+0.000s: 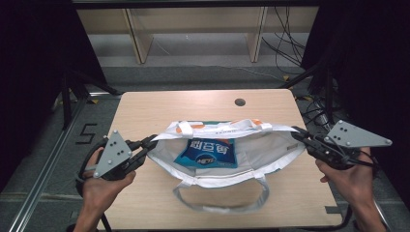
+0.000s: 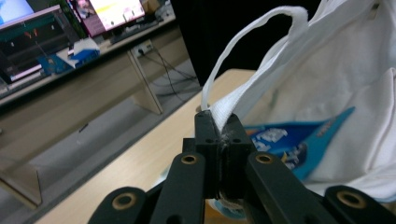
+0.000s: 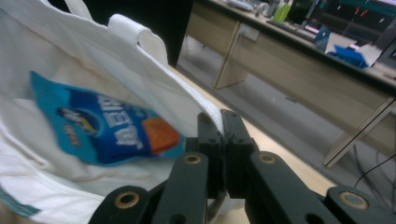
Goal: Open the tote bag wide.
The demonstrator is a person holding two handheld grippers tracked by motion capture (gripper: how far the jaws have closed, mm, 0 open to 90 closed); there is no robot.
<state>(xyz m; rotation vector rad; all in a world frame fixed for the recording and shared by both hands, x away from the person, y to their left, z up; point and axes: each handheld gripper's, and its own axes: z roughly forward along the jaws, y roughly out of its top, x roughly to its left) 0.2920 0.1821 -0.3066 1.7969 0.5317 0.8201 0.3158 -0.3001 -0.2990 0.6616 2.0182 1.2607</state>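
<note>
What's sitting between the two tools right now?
The white tote bag, pinched at each end by the left tool and right tool and stretched open, with a blue snack packet inside, seen in the high view.

Both tongs stretch the bag [image 1: 270, 145] (blue packet [image 1: 208, 152] inside).

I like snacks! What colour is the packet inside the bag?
The packet is bright blue with white writing and an orange patch, clearest in the right gripper view.
</note>
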